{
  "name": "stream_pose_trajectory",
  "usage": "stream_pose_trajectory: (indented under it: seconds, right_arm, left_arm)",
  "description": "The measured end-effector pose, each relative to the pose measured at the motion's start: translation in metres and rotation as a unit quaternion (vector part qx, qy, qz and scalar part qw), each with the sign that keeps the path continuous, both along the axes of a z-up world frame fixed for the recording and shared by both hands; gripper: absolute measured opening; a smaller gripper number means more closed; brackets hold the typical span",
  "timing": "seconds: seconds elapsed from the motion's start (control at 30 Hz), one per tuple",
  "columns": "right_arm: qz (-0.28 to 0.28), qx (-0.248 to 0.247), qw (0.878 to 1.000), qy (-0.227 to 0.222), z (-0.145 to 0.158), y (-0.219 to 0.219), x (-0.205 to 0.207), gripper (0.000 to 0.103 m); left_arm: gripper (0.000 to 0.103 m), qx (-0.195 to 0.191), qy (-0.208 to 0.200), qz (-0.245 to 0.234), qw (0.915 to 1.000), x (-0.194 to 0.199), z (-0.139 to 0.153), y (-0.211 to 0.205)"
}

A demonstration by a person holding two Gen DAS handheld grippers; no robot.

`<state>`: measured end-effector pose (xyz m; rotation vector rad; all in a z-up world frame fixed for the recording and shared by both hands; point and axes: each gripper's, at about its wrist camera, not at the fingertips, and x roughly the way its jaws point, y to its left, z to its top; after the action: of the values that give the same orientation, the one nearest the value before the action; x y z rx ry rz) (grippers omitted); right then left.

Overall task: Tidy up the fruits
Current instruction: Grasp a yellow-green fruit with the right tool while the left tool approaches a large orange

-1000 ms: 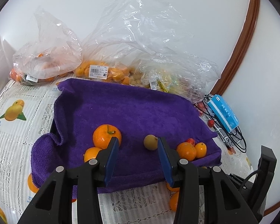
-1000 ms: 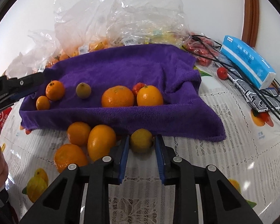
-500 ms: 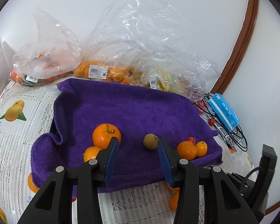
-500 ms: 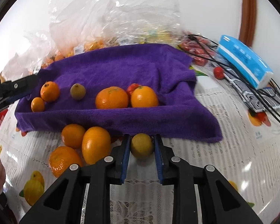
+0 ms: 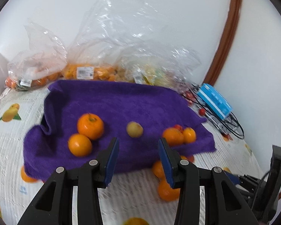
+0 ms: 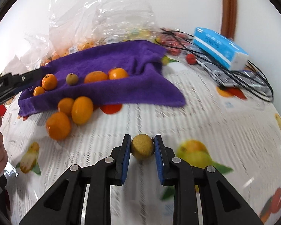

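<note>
Lifted away from the towel's front edge since a second ago, the small yellow-brown fruit (image 6: 142, 147) now sits higher and farther back from the pile, clamped between the blue pads of my right gripper (image 6: 142, 148). Its skin is dull, rough and finely speckled, more olive-gold than orange, and it is round with a tiny dark nub at about 2 o'clock. Behind it the white lace tablecloth (image 6: 206, 116) with printed fruit pictures is smeared with motion blur.

At 10 o'clock from the held fruit, three loose oranges (image 6: 73, 113) lie touching one another just in front of the purple towel (image 6: 110, 61). On the towel I see a second small yellow-brown fruit (image 6: 72, 79) between a pair of oranges on its left (image 6: 49, 82) and another pair on its right (image 6: 106, 76) (a red one peeks out behind that pair in the left view).

My left gripper (image 5: 138, 151) hangs with its jaws wide apart and nothing between them, in front of the towel's near edge. At 12 o'clock beyond the towel sit clear plastic bags of fruit (image 5: 88, 73); at 2 o'clock, a blue box (image 5: 214, 101) lies on black cables (image 5: 232, 125).
</note>
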<state>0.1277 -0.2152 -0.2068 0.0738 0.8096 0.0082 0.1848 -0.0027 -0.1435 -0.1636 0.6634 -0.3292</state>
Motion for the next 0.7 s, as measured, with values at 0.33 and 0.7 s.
stream_pose_trajectory:
  seconds: [0.33,0.7]
  right_arm:
    - [-0.03,-0.005,1.0,0.002,-0.002,-0.023,-0.03,0.025]
    - [-0.03,0.002,1.0,0.002,-0.003,-0.026,-0.034,0.025]
  left_arm:
    - [0.049,0.023,0.002,-0.056,0.9982,-0.044,-0.015,-0.038]
    - [0.049,0.088,0.045,-0.051,0.9938,-0.033,-0.04,-0.067]
